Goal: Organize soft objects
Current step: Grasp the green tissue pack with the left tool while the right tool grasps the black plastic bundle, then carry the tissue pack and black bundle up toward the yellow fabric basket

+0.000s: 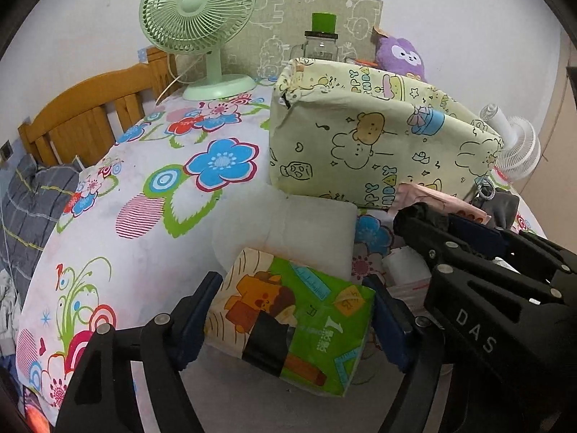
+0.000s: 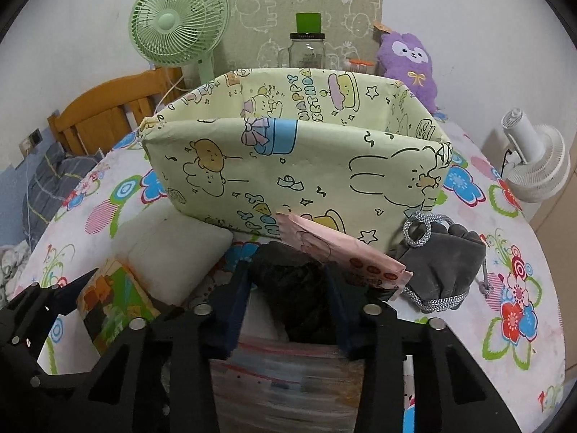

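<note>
My left gripper point(image 1: 294, 314) is shut on a green and orange tissue pack point(image 1: 288, 321), held just above the flowered table. My right gripper point(image 2: 290, 292) is shut on a black soft bundle point(image 2: 299, 288); it also shows in the left wrist view point(image 1: 425, 216). A pale green cartoon-print fabric bin point(image 2: 288, 158) stands open behind both. A pink packet point(image 2: 342, 256) and a grey drawstring pouch point(image 2: 443, 263) lie against its front. A white pillow-like pad point(image 1: 288, 231) lies left of them. The right gripper's body point(image 1: 505, 288) fills the left view's right side.
A green fan point(image 1: 196, 18), a glass jar with a green lid point(image 2: 306, 47) and a purple plush point(image 2: 407, 61) stand behind the bin. A white fan point(image 2: 537, 162) is at the right edge. A wooden bed frame point(image 1: 86, 115) is at the left. A clear plastic bag point(image 2: 288, 379) lies under my right gripper.
</note>
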Motion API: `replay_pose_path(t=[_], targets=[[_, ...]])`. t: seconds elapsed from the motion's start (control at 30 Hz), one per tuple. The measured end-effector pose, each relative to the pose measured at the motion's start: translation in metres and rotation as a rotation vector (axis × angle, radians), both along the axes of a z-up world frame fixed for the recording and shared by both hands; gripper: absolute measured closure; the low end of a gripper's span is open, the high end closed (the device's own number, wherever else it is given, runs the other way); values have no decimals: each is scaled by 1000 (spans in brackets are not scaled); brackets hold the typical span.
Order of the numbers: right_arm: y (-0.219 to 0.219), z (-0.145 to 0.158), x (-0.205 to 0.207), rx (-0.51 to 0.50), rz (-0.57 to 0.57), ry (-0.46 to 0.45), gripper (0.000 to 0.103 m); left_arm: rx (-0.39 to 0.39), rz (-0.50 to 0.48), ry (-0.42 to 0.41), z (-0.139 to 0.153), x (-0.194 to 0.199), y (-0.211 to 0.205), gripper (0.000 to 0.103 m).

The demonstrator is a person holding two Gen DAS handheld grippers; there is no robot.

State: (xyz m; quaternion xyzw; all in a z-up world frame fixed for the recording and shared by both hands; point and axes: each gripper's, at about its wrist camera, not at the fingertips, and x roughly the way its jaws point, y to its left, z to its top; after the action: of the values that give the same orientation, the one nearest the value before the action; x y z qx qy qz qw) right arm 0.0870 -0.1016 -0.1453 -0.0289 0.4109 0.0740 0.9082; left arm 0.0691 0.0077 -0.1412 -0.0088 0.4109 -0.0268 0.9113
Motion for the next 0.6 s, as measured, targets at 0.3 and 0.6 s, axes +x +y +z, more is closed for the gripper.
replay_pose_path(t=[0.3,0.6], targets=[[-5,16,-8,38,16,-39,72,18,-13,-44,18,-6,-10,23],[-12,43,-19,54,15,-104,72,31,-31,-100,39,-10,-21,23]])
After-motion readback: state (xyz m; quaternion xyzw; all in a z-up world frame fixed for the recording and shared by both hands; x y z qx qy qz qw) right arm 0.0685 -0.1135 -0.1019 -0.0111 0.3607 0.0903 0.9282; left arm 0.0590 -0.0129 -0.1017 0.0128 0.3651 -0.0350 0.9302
